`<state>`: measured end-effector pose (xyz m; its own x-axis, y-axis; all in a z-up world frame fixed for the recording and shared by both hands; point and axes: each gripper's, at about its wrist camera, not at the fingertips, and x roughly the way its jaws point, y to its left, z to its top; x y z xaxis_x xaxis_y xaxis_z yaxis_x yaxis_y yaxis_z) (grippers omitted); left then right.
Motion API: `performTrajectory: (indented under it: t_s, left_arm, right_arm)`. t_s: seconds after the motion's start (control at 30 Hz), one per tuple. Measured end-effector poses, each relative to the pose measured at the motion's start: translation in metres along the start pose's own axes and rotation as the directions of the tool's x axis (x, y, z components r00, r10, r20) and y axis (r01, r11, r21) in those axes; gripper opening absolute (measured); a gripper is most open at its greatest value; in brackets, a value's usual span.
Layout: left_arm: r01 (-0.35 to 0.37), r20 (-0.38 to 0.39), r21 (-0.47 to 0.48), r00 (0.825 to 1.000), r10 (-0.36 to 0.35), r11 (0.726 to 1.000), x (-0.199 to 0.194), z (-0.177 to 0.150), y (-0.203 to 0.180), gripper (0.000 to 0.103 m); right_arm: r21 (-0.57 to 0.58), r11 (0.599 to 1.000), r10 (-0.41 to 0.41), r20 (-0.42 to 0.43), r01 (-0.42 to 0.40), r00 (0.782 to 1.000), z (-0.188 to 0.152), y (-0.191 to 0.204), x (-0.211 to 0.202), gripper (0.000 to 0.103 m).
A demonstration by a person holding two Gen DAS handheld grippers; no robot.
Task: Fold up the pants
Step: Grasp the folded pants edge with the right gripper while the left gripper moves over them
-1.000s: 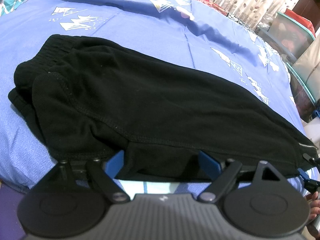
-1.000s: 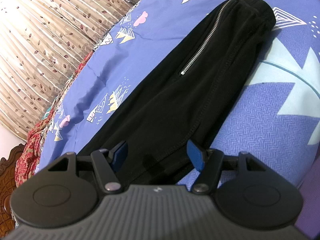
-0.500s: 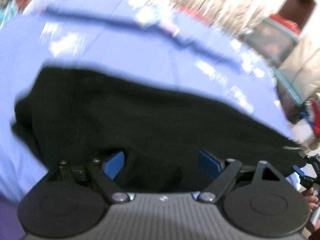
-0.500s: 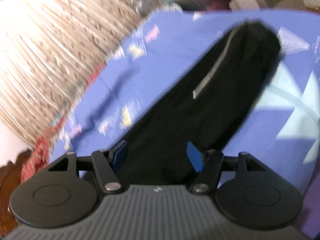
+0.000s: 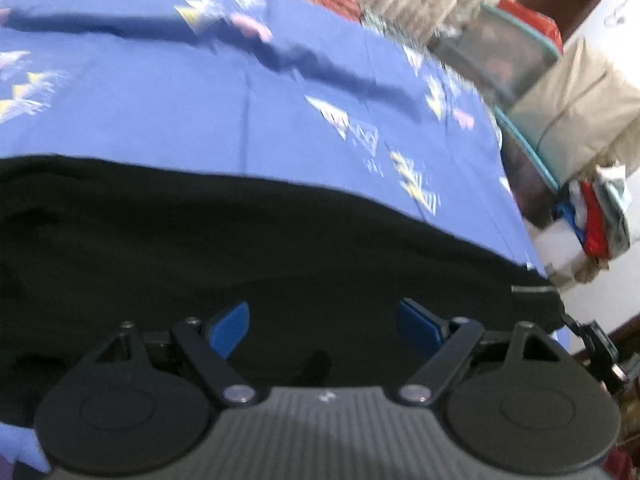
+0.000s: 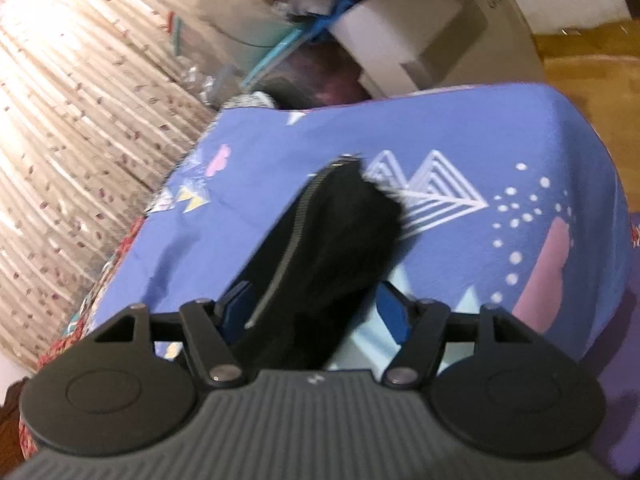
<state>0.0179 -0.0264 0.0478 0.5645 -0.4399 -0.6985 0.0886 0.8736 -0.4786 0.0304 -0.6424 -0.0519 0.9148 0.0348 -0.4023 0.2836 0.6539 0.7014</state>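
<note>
the blue fingers (image 5: 228,330) of the left gripper (image 5: 322,326) stand wide apart over the black pants (image 5: 280,248) lying on the blue bed (image 5: 160,100), while the right gripper (image 6: 316,310), just widening, straddles the narrow zipped end without clearly pinching it.

Blue patterned bedsheet (image 5: 200,112), floral curtain (image 6: 72,120), wooden floor (image 6: 580,52)

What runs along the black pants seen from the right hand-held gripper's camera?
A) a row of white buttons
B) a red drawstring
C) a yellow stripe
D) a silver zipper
D: a silver zipper runs lengthwise down the black pants, which lie on the blue patterned bedsheet; no buttons, drawstring or stripe show there.
</note>
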Motion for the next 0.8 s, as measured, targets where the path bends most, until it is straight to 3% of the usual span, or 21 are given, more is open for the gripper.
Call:
performTrajectory:
  t_s: [0.17, 0.37, 0.4, 0.43, 0.5, 0.57, 0.7, 0.8]
  left_arm:
    - [-0.008, -0.068, 0.018, 0.998, 0.009, 1.0, 0.026, -0.001, -0.019, 0.083]
    - [-0.007, -0.099, 0.026, 0.995, 0.01, 1.0, 0.04, 0.002, -0.035, 0.083]
    - [-0.008, -0.101, 0.028, 0.995, 0.011, 1.0, 0.041, 0.001, -0.036, 0.083]
    - [-0.009, -0.105, 0.032, 0.994, 0.012, 0.999, 0.042, 0.002, -0.038, 0.083]
    - [-0.012, -0.11, 0.035, 0.994, 0.016, 0.999, 0.044, 0.002, -0.041, 0.083]
    - [-0.008, -0.105, 0.039, 0.994, 0.012, 0.999, 0.044, 0.005, -0.044, 0.083]
    - [0.039, -0.076, 0.063, 0.997, -0.034, 0.997, 0.044, 0.014, -0.059, 0.083]
    - [0.102, -0.078, 0.049, 0.992, -0.098, 0.994, 0.051, 0.022, -0.072, 0.083]
  right_arm:
    - [0.135, 0.986, 0.098, 0.014, -0.099, 0.995, 0.004, -0.028, 0.018, 0.071]
    - [0.067, 0.989, 0.132, 0.01, -0.132, 0.991, 0.022, -0.012, 0.042, 0.068]
    - [0.046, 0.991, 0.124, -0.002, -0.124, 0.992, 0.023, -0.007, 0.049, 0.052]
    - [0.025, 0.995, 0.099, -0.023, -0.098, 0.995, 0.024, -0.007, 0.054, 0.023]
    - [0.02, 0.997, 0.073, -0.056, -0.072, 0.996, 0.025, -0.001, 0.063, 0.019]
    - [-0.008, 0.995, 0.102, -0.041, -0.103, 0.994, 0.026, 0.01, 0.057, 0.018]
    - [-0.246, 0.956, 0.153, -0.052, -0.161, 0.987, 0.017, 0.065, 0.035, 0.018]
    - [-0.495, 0.841, 0.178, -0.129, -0.218, 0.976, -0.014, 0.117, 0.018, 0.018]
